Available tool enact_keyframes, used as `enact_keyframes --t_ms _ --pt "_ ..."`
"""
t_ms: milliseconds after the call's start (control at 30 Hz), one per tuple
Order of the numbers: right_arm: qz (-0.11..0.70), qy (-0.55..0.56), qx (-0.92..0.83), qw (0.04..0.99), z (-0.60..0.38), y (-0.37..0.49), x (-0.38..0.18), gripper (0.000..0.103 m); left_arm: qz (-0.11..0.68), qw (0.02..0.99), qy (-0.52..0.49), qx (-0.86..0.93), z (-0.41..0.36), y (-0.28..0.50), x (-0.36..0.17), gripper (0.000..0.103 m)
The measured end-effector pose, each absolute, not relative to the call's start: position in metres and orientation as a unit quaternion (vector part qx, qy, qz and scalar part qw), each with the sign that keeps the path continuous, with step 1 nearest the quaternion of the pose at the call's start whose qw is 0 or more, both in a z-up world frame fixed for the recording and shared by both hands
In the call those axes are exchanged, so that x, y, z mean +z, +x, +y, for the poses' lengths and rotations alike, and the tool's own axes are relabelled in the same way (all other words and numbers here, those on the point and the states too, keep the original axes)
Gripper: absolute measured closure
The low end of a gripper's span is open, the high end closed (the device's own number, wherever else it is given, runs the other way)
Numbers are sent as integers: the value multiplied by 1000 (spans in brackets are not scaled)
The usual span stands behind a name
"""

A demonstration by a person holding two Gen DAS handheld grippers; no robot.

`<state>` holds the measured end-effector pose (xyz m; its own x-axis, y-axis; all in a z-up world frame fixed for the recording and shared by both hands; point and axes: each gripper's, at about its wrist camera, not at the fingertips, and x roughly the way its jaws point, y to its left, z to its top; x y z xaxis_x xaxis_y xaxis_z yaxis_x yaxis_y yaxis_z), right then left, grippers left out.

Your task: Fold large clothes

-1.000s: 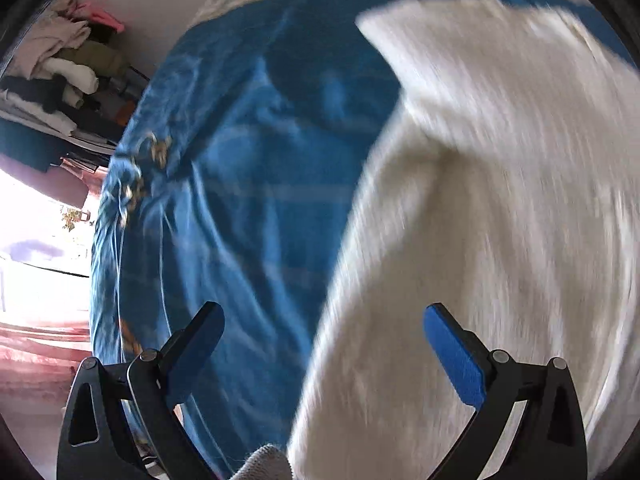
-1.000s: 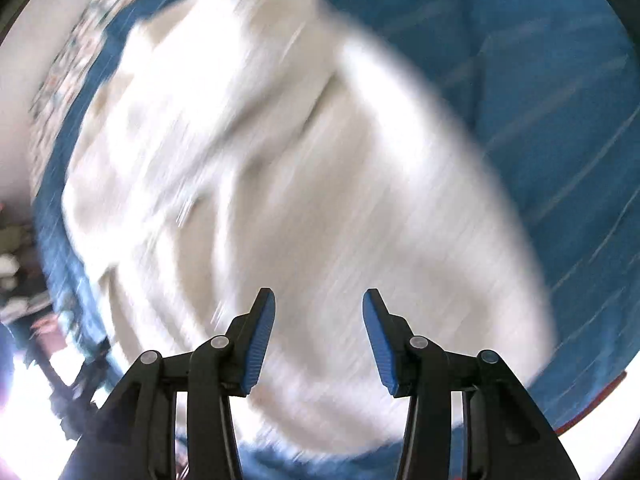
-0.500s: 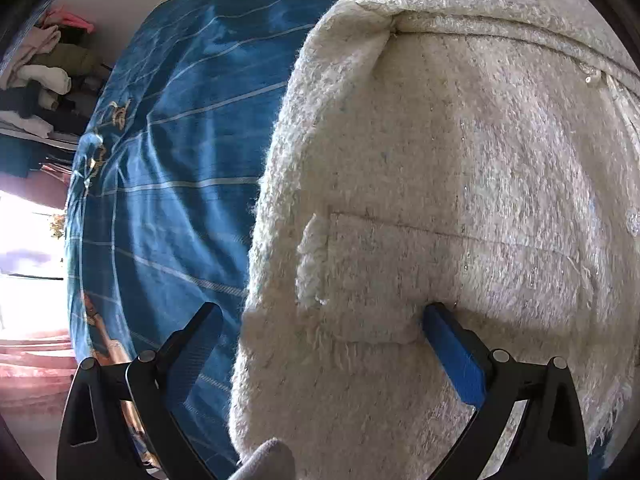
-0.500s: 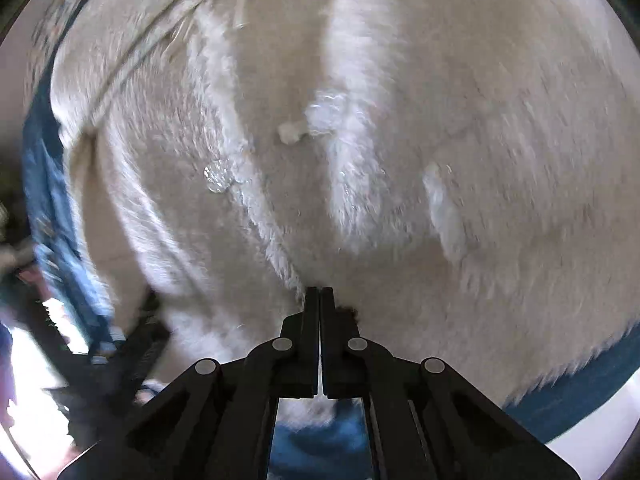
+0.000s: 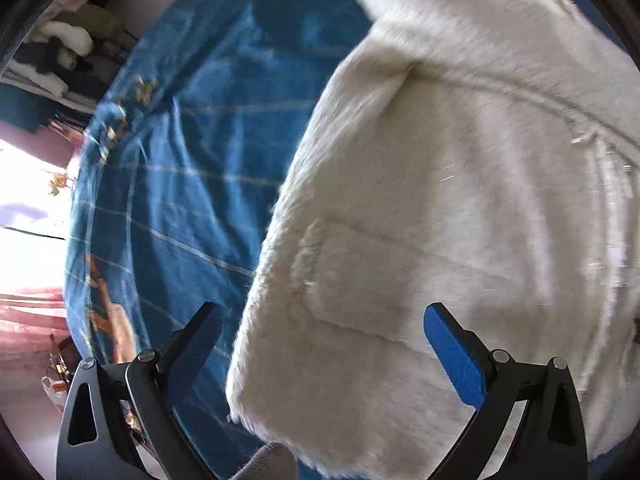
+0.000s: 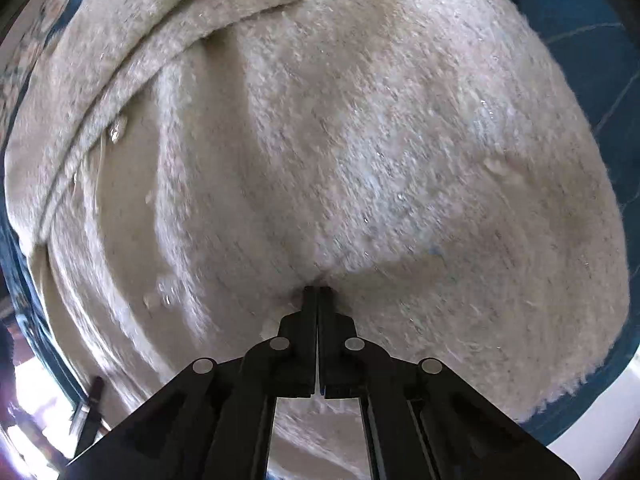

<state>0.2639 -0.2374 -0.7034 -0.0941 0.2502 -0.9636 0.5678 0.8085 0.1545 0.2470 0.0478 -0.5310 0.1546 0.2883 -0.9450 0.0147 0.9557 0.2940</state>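
A large fluffy white coat [image 5: 460,200] lies spread on a blue striped bedspread [image 5: 180,184], its patch pocket [image 5: 360,280] facing up. My left gripper [image 5: 324,332] hangs open above the coat's lower left corner, one blue pad [image 5: 452,356] over the coat and the other finger over the bedspread. In the right wrist view the coat [image 6: 320,140] fills almost the whole picture. My right gripper [image 6: 318,292] is shut, its tips pinching a small fold of the coat's fabric that puckers around them.
Piled clothes [image 5: 72,40] sit on shelves at the upper left beyond the bed. A bright window and pink curtain [image 5: 28,312] are at the left. The bedspread's edge [image 6: 592,396] and pale floor show at the lower right of the right wrist view.
The right gripper went from open above the coat to shut with fabric pinched in its tips. The left gripper stayed open and drew back a little from the coat.
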Motion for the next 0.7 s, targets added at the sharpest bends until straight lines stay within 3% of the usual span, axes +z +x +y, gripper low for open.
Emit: enact_keyframes --t_ms 67,133,200,233,333,400,600,700 --pt "738 285 -91 605 -245 260 -696 103 627 762 131 99 25 242 -519 0" --pt "732 303 -73 606 -279 250 -678 87 612 769 147 113 -4 238 -507 0" --pt "717 279 -93 632 -322 240 -656 44 603 771 156 131 -25 232 -501 0" --pt "713 255 -107 644 -338 241 -652 40 600 771 157 146 -37 232 -502 0" --pt "724 209 -121 646 -397 230 -667 41 602 763 154 175 -68 230 -516 0" --pt "746 232 -92 618 -425 222 -693 95 611 754 156 183 -88 226 -531 0" --pt "762 193 -47 616 -447 220 -701 94 642 714 191 204 -116 217 -577 0" --pt "759 249 -24 601 -456 223 -693 77 637 714 205 205 -121 214 -572 0"
